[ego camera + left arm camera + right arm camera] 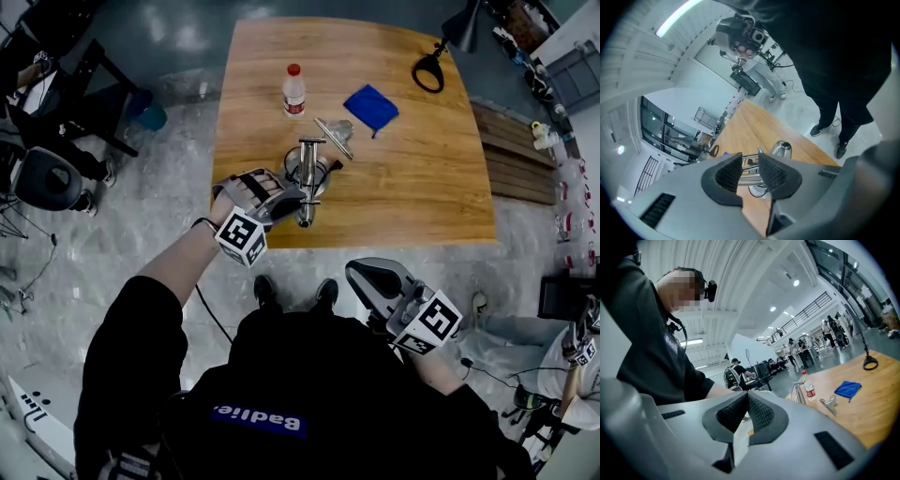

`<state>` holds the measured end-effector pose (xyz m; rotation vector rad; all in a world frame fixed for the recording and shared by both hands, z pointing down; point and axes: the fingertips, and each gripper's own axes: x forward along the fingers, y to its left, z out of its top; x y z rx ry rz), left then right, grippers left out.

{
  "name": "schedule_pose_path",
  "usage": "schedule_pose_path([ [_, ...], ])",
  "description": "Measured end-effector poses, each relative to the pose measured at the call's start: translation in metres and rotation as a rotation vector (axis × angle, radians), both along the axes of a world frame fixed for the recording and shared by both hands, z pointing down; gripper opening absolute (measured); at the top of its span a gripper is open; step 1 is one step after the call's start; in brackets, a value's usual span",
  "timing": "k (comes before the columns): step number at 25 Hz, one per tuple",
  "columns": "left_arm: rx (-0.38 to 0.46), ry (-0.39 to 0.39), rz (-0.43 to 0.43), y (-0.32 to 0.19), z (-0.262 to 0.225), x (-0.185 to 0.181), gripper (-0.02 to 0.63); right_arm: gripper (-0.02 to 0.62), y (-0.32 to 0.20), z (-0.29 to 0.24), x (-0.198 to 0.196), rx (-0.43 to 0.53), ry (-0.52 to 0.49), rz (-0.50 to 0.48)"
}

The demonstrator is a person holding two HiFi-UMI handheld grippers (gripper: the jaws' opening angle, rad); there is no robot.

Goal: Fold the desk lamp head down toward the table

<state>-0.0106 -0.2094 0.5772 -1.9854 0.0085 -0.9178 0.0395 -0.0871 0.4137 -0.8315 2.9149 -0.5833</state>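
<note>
- The fold is looking barely begun, as I read it. The silver metal desk lamp with thin tubular arms (307, 178) is standing by the near edge of the light wooden worktop (412, 187), left of that edge's middle. In the right gripper view its rods are rising upright under a short crossbar rather than lying low.
- Bringing the head down toward the worktop is therefore looking like all of the work left. From above I cannot say for certain which part is the head. A rounded silver dome (781, 149) is showing just past the left tool, and it may be that part.
- The left tool (750, 155) is sitting right at the lamp, over the worktop's near edge. Its jaws are standing a little apart, and a silver tube of the lamp (749, 179) is crossing the gap beyond the pads. The pads are not pressing on it as far as this view shows.
- The left forearm is stretching forward from the body toward the worktop's near edge. The square-marker cube (242, 236) is facing up and toward the person.
- The right tool (747, 397) is hanging off the worktop, short of its near edge and close to the person's body. Its jaws are meeting at the tips with nothing between them, and it is pointing up across the worktop rather than at the lamp.
</note>
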Motion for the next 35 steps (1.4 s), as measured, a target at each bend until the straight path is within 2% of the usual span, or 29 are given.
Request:
schedule_pose_path([
  [2, -0.014, 0.051, -0.059, 0.008, -0.022, -0.002, 0.109, 0.005, 0.002, -0.002, 0.002, 0.009, -0.019, -0.027],
  [4, -0.062, 0.148, -0.196, 0.019, -0.047, -0.009, 0.109, 0.005, 0.005, 0.000, 0.004, 0.009, -0.045, -0.064],
  [6, -0.162, 0.300, -0.392, 0.035, -0.071, -0.022, 0.109, 0.005, 0.009, 0.007, 0.005, -0.003, -0.070, -0.107],
  [8, -0.287, 0.484, -0.584, 0.054, -0.089, -0.038, 0.109, 0.005, 0.012, 0.011, 0.003, -0.011, -0.085, -0.150],
  [9, -0.350, 0.577, -0.657, 0.065, -0.097, -0.046, 0.109, 0.005, 0.015, 0.011, 0.001, -0.008, -0.088, -0.168],
  [11, -0.463, 0.738, -0.735, 0.089, -0.112, -0.057, 0.109, 0.005, 0.026, 0.007, -0.005, 0.008, -0.085, -0.189],
  [15, -0.636, 0.940, -0.743, 0.143, -0.140, -0.066, 0.078, 0.005, 0.060, -0.007, -0.020, 0.047, -0.065, -0.172],
  [18, -0.741, 1.028, -0.704, 0.172, -0.155, -0.066, 0.013, 0.005, 0.086, -0.011, -0.030, 0.047, -0.035, -0.127],
  [19, -0.770, 1.044, -0.685, 0.182, -0.160, -0.067, 0.009, 0.005, 0.095, -0.012, -0.035, 0.046, -0.025, -0.110],
  [22, -0.839, 1.072, -0.625, 0.211, -0.170, -0.073, 0.009, 0.005, 0.119, -0.016, -0.052, 0.059, 0.001, -0.066],
  [25, -0.896, 1.065, -0.599, 0.237, -0.175, -0.073, 0.009, 0.005, 0.142, -0.026, -0.063, 0.081, 0.002, -0.056],
  [29, -0.906, 1.049, -0.550, 0.261, -0.205, -0.054, 0.009, 0.005, 0.164, -0.052, -0.057, 0.157, -0.001, -0.087],
  [35, -0.931, 1.072, -0.581, 0.289, -0.222, -0.021, 0.009, 0.005, 0.186, -0.072, -0.037, 0.250, 0.021, -0.152],
])
